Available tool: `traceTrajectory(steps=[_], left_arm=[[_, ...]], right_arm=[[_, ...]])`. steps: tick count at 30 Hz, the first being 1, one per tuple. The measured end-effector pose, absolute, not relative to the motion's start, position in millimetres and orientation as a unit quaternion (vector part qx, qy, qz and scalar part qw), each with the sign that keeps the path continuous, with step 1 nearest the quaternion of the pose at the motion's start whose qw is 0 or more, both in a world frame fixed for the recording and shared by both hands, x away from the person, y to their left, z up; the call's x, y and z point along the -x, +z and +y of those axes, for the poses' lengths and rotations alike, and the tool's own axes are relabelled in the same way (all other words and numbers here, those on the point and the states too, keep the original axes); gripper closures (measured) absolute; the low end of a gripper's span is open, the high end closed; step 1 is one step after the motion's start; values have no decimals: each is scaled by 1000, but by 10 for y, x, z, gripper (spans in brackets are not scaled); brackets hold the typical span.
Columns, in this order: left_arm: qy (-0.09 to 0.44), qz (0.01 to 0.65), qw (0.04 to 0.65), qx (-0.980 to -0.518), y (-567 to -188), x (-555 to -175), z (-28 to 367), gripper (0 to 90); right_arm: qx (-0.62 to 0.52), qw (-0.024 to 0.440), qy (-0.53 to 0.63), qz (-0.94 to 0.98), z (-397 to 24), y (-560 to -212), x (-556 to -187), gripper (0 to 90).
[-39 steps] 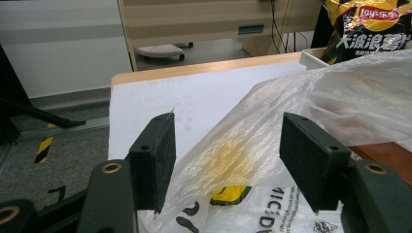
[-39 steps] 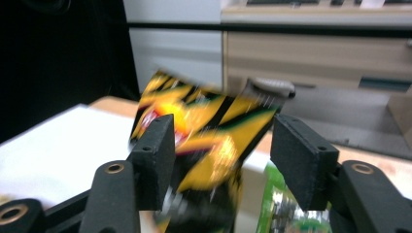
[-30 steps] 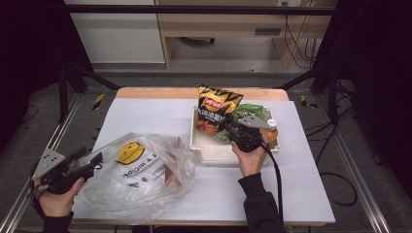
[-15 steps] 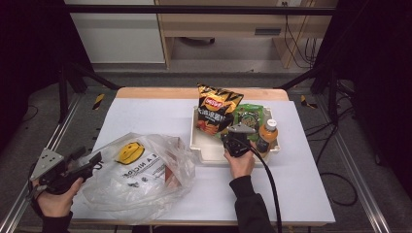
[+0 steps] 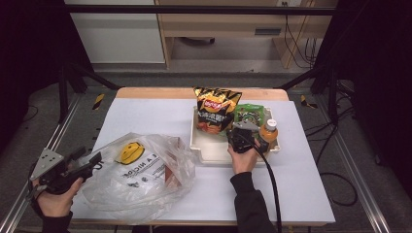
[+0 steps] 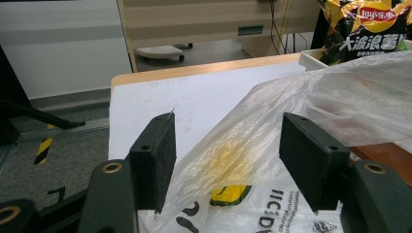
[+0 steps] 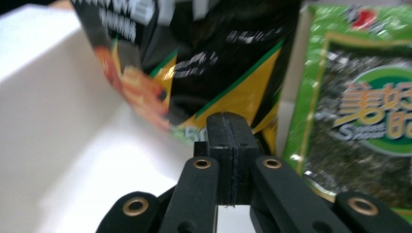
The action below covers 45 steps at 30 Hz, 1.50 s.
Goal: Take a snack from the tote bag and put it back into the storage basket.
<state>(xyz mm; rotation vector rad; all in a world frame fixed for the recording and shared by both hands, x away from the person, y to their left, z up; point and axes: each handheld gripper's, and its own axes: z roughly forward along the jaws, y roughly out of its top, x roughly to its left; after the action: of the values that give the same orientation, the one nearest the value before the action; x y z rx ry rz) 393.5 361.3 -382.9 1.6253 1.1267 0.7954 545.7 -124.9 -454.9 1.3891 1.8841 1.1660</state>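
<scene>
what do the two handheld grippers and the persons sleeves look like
Both grippers are black, with flat rectangular jaw pads on linkage arms joined by brass-coloured rivets. The left gripper carries a grey three-cornered plate on top. The right gripper trails a thick black cable back along the forearm. The person wears dark long sleeves.

The right claw has slid from the right part of the white tray, beside the orange-capped bottle, toward the tray's middle and lower in the frame. Its jaws have just been closing and now meet with nothing between them, just before the chip bag.
</scene>
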Motion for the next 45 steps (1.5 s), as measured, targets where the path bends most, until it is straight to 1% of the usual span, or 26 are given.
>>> traceTrajectory(steps=[6,8,11,12,16,22,28,34,40,45], left_arm=[[326,463,484,-667,-3835,-3941,3608,379],[326,462,484,-668,-3834,-3940,3602,379],[325,463,484,-668,-3836,-3943,3610,379],[326,463,484,-667,-3836,-3942,3614,379],[326,464,484,-667,-3835,-3942,3621,379],[324,464,483,-668,-3849,-3952,3609,379],[326,465,484,-666,-3838,-3942,3622,379],[326,463,484,-668,-3837,-3944,3600,379],[326,465,485,-665,-3834,-3939,3626,379],[327,462,486,-666,-3825,-3935,3622,379]], right_arm=[[-488,275,483,674,-1234,-4373,-5393,900],[-488,271,492,668,-1229,-4327,-5412,900],[-484,282,486,671,-1196,-4294,-5488,900],[-484,292,480,671,-1190,-4291,-5517,900],[-510,295,477,652,-1288,-4356,-5638,900],[-511,307,472,650,-1351,-4410,-5702,900],[-485,305,485,661,-1331,-4325,-5570,900],[-450,290,534,654,-1169,-4159,-5438,900],[-438,313,510,671,-1081,-4032,-5548,900],[-458,318,496,666,-1166,-4066,-5659,900]])
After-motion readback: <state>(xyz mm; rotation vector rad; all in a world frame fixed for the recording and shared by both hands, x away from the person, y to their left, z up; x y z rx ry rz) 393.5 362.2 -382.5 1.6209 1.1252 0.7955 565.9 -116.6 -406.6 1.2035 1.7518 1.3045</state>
